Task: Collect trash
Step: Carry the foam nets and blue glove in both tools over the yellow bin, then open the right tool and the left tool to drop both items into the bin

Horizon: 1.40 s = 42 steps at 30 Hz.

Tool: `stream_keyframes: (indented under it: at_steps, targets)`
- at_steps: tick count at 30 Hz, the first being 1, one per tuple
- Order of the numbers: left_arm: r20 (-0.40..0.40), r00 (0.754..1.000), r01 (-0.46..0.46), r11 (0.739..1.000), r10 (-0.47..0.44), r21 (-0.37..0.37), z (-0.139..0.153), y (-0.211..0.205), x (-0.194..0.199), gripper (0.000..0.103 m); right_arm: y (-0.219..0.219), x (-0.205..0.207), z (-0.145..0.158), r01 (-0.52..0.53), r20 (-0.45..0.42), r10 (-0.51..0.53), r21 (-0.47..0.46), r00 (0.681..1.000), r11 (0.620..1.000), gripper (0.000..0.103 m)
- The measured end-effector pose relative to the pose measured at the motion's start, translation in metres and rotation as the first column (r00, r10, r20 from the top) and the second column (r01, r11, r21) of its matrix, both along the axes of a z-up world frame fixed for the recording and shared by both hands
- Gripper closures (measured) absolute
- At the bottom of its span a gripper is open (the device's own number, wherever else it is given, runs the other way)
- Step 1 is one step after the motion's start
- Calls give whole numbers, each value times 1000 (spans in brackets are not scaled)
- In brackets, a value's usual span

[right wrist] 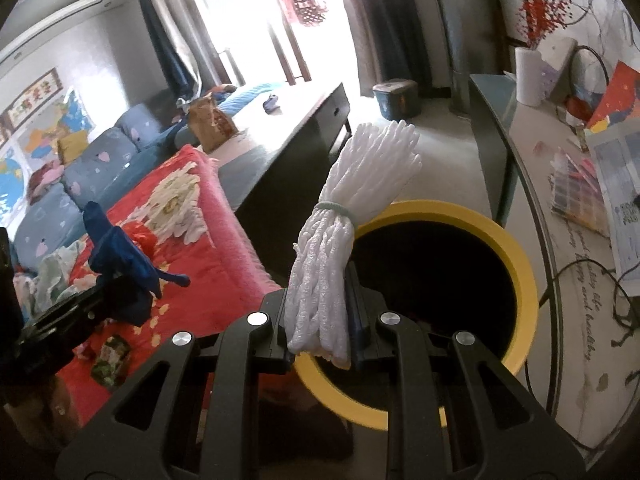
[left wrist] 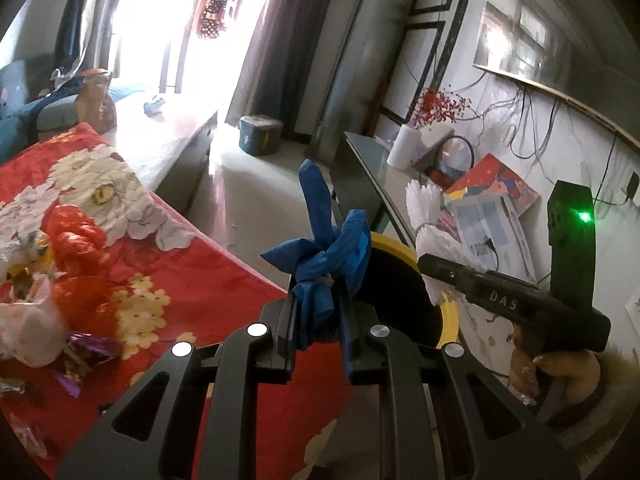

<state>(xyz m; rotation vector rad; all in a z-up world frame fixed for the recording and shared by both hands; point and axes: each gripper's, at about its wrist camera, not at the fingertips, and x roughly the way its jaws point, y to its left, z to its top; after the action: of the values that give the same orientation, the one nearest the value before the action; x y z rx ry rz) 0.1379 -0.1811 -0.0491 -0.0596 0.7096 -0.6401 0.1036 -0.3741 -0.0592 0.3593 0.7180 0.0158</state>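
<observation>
- Trash shows in both grips: the left gripper [left wrist: 316,320] is closed tight on a crumpled blue plastic bag [left wrist: 326,256], whose knotted ends stick up beyond the fingertips.
- Just ahead and to the right of that gripper sits a yellow-rimmed bin [left wrist: 390,242]; the bag and the other tool hide most of its rim in this view.
- In the right wrist view the right gripper [right wrist: 320,320] is clamped on a white foam-net bundle [right wrist: 352,216], bound round its middle by a pale band; the lower end hangs between the fingers and over the near rim of the bin [right wrist: 516,256].
- The bin's inside is black, and what lies at the bottom cannot be made out.
- Left of the left gripper, on the red floral blanket [left wrist: 192,280], lie a red plastic bag [left wrist: 74,236] and purple wrappers [left wrist: 86,346], partly blurred and cut off by the frame edge.
- The right gripper appears in the left view too [left wrist: 428,264], its fingertips lost against the white bundle [left wrist: 432,236].
- To its right, a cluttered glass-topped table [right wrist: 504,112] runs out of frame.
</observation>
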Motion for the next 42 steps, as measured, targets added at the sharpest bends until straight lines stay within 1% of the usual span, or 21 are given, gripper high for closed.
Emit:
stream_keyframes:
  at_steps: [15, 21, 24, 25, 26, 27, 28, 29, 31, 32, 34, 36, 37, 41, 42]
  targets:
    - [-39, 996, 78, 995, -75, 55, -21, -50, 11, 87, -29, -7, -20, 75, -54, -73, 38, 996, 996, 88]
    - [-80, 993, 97, 993, -91, 69, -32, -69, 25, 87, -40, -9, -31, 99, -79, -95, 49, 992, 994, 88]
    - [-96, 991, 101, 993, -95, 63, -35, -78, 35, 87, -43, -9, -35, 111, -98, -106, 53, 990, 992, 88]
    - [-102, 990, 105, 993, -98, 58, -36, -82, 39, 86, -46, -9, -38, 116, -106, -109, 56, 988, 992, 85]
    - [-107, 989, 111, 992, -105, 54, -37, -85, 40, 80, -47, -9, -40, 124, -116, -117, 58, 986, 991, 79]
    - [-112, 988, 115, 992, -108, 52, -38, -87, 42, 73, -50, -8, -44, 141, -138, -132, 60, 982, 988, 63]
    - [-113, 988, 110, 993, -103, 54, -38, -89, 44, 53, -52, -9, -46, 158, -142, -148, 64, 979, 985, 60]
    - [-114, 988, 109, 993, -103, 47, -38, -90, 46, 43, -54, -10, -47, 169, -144, -159, 63, 977, 984, 60]
    - [-119, 987, 108, 994, -104, 32, -37, -91, 48, 38, -57, -10, -48, 181, -150, -170, 61, 974, 982, 56]
    - [-115, 988, 106, 994, -102, 28, -36, -91, 47, 29, -57, -11, -47, 191, -148, -180, 62, 972, 980, 56]
    - [-103, 991, 93, 995, -90, 28, -34, -88, 45, 24, -58, -12, -46, 203, -139, -193, 56, 971, 978, 56]
    - [-93, 993, 77, 997, -74, 30, -31, -83, 43, 23, -58, -13, -44, 207, -128, -199, 51, 972, 977, 54]
    - [-83, 995, 65, 997, -62, 32, -30, -80, 41, 22, -57, -14, -43, 206, -120, -198, 52, 973, 977, 52]
    - [-47, 999, 30, 999, -28, 34, -21, -64, 32, 18, -48, -17, -36, 188, -78, -185, 35, 980, 982, 50]
    - [-40, 999, 21, 999, -20, 33, -19, -60, 31, 18, -48, -17, -34, 182, -70, -180, 32, 981, 983, 49]
